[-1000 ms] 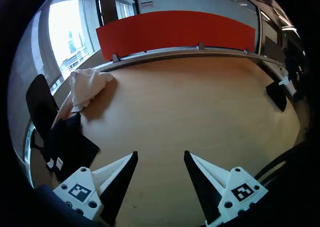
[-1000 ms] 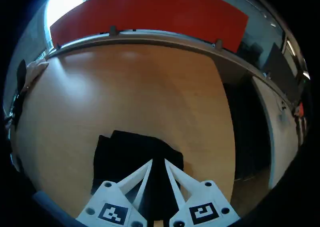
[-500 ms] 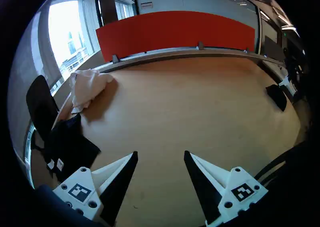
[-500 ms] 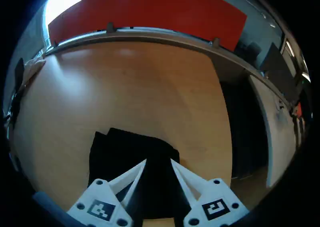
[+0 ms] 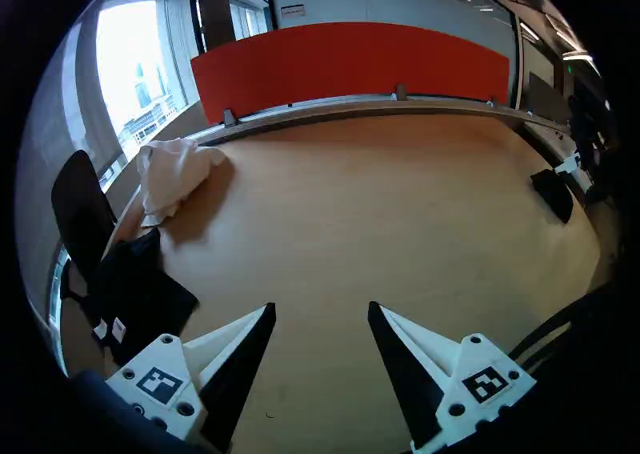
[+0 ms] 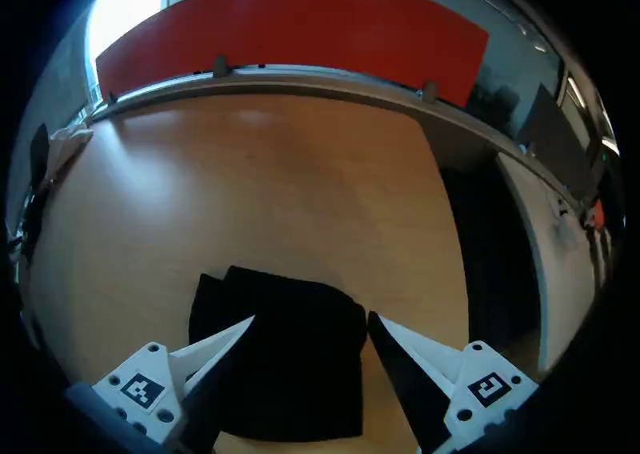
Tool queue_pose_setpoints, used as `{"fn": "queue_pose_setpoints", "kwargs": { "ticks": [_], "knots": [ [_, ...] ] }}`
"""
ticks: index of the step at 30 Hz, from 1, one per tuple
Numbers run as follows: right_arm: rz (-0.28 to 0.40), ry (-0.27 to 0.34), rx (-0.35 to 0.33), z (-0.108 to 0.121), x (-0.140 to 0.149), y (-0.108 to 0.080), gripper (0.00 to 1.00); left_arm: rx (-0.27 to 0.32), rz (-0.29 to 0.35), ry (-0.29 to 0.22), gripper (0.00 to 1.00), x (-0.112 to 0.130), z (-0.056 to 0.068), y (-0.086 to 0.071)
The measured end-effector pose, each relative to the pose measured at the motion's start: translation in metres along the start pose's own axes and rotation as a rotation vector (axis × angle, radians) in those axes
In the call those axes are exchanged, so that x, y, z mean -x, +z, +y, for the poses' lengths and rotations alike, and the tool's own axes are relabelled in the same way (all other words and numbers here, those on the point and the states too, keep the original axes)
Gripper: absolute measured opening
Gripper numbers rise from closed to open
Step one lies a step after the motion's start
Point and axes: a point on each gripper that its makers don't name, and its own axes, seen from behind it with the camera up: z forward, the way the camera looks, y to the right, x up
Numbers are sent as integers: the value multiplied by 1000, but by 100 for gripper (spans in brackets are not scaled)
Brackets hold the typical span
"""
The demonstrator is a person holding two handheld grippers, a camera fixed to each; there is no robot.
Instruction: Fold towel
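Over the bare wooden table [image 5: 384, 206], the left gripper [image 5: 320, 310] stands wide open with nothing between its fingers. A cream cloth [image 5: 172, 174] is heaped at the far left corner beside a black chair [image 5: 76, 206], a red partition [image 5: 352, 58] lines the far edge, and the black towel [image 5: 554, 194] lies far right. In the right gripper view, the right gripper [image 6: 310, 318] is spread wide and grips nothing, its fingers flanking the folded black towel [image 6: 280, 374], which lies flat on the table.
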Motion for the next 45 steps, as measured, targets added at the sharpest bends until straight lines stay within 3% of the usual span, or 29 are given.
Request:
{"fn": "queue_pose_setpoints", "kwargs": {
  "ticks": [26,45],
  "knots": [
    [-12,10,-53,-29,8,20,99,-10,-6,3,85,2,-3,-2],
    [-47,1,-52,-27,22,37,99,-21,-10,12,85,3,-4,-7]
  ]
}}
